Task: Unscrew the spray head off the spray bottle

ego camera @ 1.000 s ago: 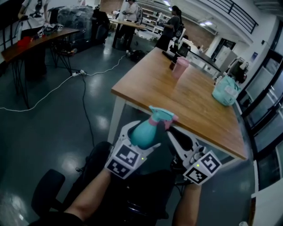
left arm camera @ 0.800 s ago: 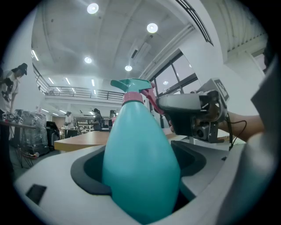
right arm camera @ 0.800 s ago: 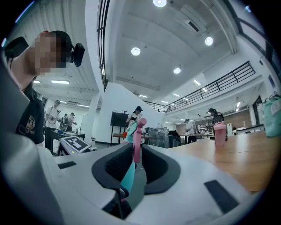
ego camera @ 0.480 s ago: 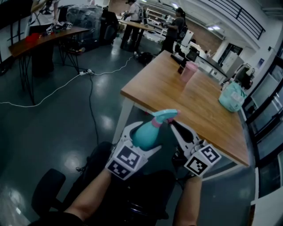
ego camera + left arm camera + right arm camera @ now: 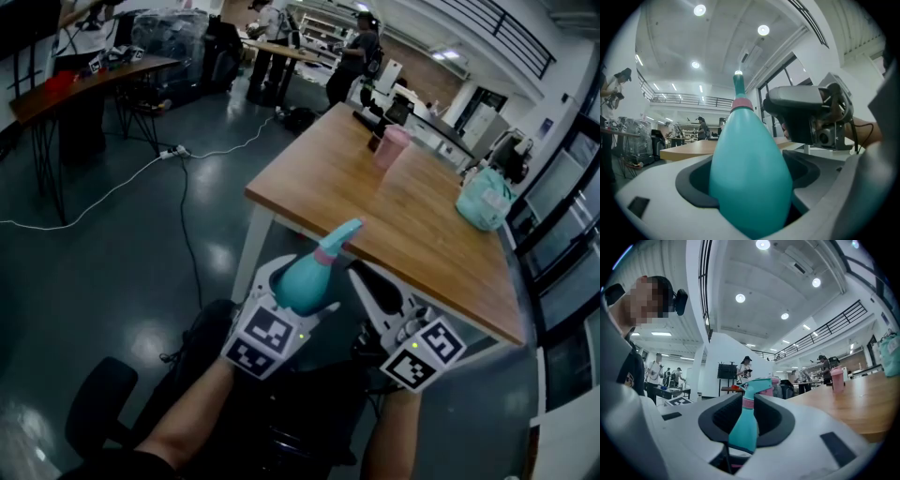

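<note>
A teal teardrop spray bottle [image 5: 300,284] stands upright between the jaws of my left gripper [image 5: 295,281], which is shut on its wide body [image 5: 750,173]. Its teal spray head [image 5: 339,236] sits on a pink collar [image 5: 748,403], with the nozzle pointing away toward the table. My right gripper [image 5: 352,272] comes in from the right at neck height. In the right gripper view the neck and spray head [image 5: 757,385] stand between my right gripper's [image 5: 749,404] dark pads, which lie against the collar. From the left gripper view, the right gripper's body [image 5: 806,112] sits just right of the bottle top [image 5: 739,89].
A long wooden table [image 5: 403,216] lies just ahead, with a pink cup [image 5: 389,145] and a teal bag [image 5: 483,204] on it. An office chair base [image 5: 94,403] is at lower left and a white cable [image 5: 112,187] runs over the dark floor. People stand at benches far back.
The spray head's nozzle pointed right in the picture and now points up and away. The right gripper has shifted slightly beside the bottle. The left gripper keeps its hold.
</note>
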The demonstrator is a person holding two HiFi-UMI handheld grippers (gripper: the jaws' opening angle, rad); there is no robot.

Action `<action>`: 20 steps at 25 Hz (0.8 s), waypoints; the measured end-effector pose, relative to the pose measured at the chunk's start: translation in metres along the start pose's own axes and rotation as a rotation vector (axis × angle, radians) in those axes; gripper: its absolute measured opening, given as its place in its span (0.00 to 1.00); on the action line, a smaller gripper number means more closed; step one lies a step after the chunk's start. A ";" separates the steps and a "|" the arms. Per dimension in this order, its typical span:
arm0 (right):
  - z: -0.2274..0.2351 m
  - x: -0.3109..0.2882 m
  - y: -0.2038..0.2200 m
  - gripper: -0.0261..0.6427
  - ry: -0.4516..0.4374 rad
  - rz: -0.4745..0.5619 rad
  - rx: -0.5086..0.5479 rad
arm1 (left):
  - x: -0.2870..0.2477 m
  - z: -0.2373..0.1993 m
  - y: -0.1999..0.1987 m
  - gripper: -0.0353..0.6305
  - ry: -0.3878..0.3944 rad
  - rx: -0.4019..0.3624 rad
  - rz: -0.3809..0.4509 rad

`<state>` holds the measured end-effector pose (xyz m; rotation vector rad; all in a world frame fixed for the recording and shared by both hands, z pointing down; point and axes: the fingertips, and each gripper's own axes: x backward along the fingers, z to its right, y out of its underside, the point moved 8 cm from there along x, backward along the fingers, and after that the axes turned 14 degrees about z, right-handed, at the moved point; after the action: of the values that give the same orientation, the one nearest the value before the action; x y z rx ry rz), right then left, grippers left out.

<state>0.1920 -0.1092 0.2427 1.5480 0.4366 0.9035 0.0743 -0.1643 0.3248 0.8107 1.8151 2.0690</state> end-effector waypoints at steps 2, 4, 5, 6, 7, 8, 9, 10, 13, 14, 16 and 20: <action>-0.005 0.001 0.000 0.21 0.031 -0.011 0.002 | -0.005 0.007 0.001 0.70 0.013 -0.002 0.002; -0.006 0.003 0.001 0.23 0.077 -0.020 0.000 | -0.010 0.014 0.002 0.70 0.029 0.000 0.004; -0.004 0.004 0.002 0.23 0.102 -0.028 0.002 | -0.013 0.018 0.003 0.70 0.036 0.001 0.006; -0.003 0.005 0.004 0.23 0.124 -0.038 0.005 | -0.015 0.021 0.003 0.70 0.042 0.001 0.008; -0.002 0.006 0.005 0.23 0.140 -0.048 0.006 | -0.016 0.024 0.003 0.70 0.048 -0.001 0.009; -0.001 0.007 0.006 0.23 0.149 -0.054 0.004 | -0.018 0.027 0.003 0.70 0.055 -0.005 0.009; -0.001 0.008 0.006 0.23 0.153 -0.056 0.002 | -0.019 0.030 0.003 0.70 0.061 -0.009 0.008; -0.001 0.009 0.006 0.23 0.154 -0.056 0.000 | -0.021 0.031 0.004 0.70 0.066 -0.012 0.005; 0.001 0.010 0.008 0.23 0.149 -0.061 -0.002 | -0.022 0.032 0.009 0.70 0.076 -0.018 -0.004; 0.001 0.008 0.010 0.23 0.147 -0.063 -0.004 | -0.022 0.032 0.010 0.70 0.076 -0.021 -0.006; 0.002 0.004 0.013 0.23 0.140 -0.065 -0.008 | -0.021 0.028 0.010 0.70 0.071 -0.030 -0.005; 0.001 -0.009 0.016 0.23 0.107 -0.070 -0.018 | -0.015 0.020 0.008 0.70 0.051 -0.036 -0.005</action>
<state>0.1838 -0.1195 0.2554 1.4641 0.5543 0.9362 0.0987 -0.1576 0.3303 0.7499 1.7990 2.1317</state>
